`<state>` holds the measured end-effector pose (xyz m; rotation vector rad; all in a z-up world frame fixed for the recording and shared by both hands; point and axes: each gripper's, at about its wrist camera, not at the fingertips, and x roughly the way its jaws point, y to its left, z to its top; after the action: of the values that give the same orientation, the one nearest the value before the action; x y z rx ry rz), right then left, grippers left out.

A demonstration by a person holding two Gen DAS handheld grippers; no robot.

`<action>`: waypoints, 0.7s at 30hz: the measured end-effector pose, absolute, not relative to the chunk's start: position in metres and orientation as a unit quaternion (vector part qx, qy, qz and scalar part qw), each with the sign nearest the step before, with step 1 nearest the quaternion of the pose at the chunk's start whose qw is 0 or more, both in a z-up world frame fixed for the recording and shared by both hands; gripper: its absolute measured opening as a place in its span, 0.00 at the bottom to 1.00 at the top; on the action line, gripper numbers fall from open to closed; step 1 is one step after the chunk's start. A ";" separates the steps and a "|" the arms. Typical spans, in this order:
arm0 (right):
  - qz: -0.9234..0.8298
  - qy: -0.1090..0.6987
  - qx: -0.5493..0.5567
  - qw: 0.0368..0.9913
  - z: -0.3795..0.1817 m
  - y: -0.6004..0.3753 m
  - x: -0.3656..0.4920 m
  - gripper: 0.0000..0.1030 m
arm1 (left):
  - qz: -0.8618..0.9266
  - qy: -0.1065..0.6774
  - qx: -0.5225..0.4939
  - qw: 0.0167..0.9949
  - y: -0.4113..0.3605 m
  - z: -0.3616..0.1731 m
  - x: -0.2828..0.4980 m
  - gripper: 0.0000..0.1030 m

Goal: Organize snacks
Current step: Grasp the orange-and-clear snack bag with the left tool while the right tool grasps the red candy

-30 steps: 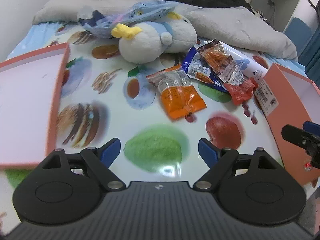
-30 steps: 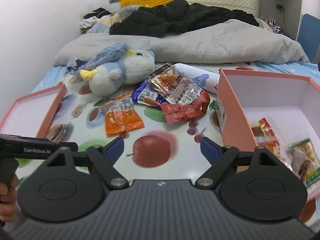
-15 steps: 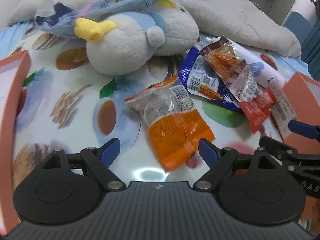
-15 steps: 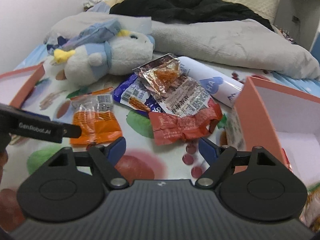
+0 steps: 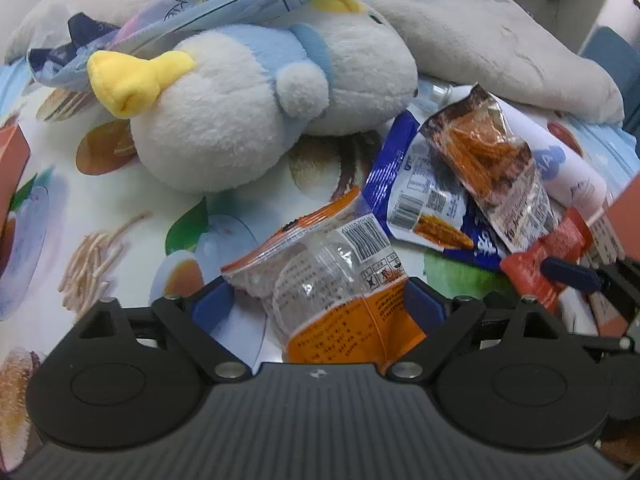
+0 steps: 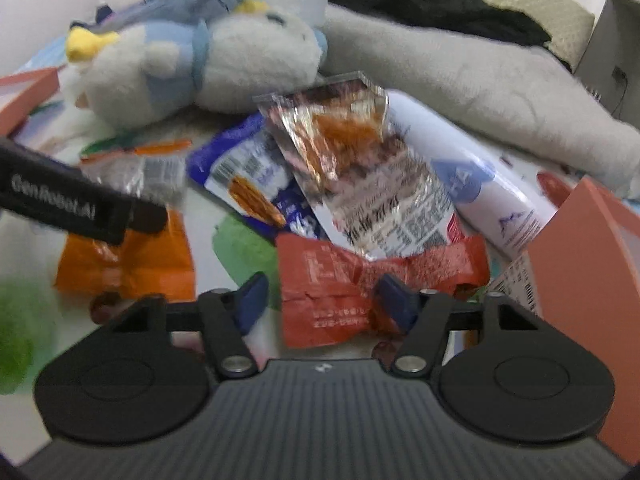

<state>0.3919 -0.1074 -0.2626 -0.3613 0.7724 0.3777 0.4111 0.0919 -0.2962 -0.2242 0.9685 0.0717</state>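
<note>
Snack packets [image 5: 472, 184], four; left tongs [image 5: 316, 304] gape, right tongs [image 6: 320, 300] closing, neither clamped yet.

Orange packet [image 5: 344, 300], red packet [image 6: 340, 288]

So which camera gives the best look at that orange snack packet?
The left wrist view: the orange snack packet lies sharp and close between the left gripper fingers, with its print and barcode legible. In the right wrist view it is blurred and partly hidden behind that gripper.
</note>
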 end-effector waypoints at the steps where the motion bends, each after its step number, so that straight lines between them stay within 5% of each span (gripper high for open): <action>1: 0.183 0.370 -0.178 0.893 -0.263 -0.107 0.392 0.60 | 0.036 0.467 -0.108 0.877 0.092 -0.296 0.414 0.91; 6: 0.182 0.366 -0.191 0.893 -0.262 -0.104 0.391 0.40 | 0.041 0.470 -0.102 0.876 0.091 -0.298 0.419 0.91; 21: 0.167 0.354 -0.191 0.900 -0.242 -0.119 0.363 0.33 | 0.016 0.475 -0.099 0.874 0.084 -0.290 0.394 0.57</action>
<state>0.3634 -0.1185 -0.2415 -0.3944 0.7329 0.3459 0.3937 0.0842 -0.2898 -0.2075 0.9923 0.0336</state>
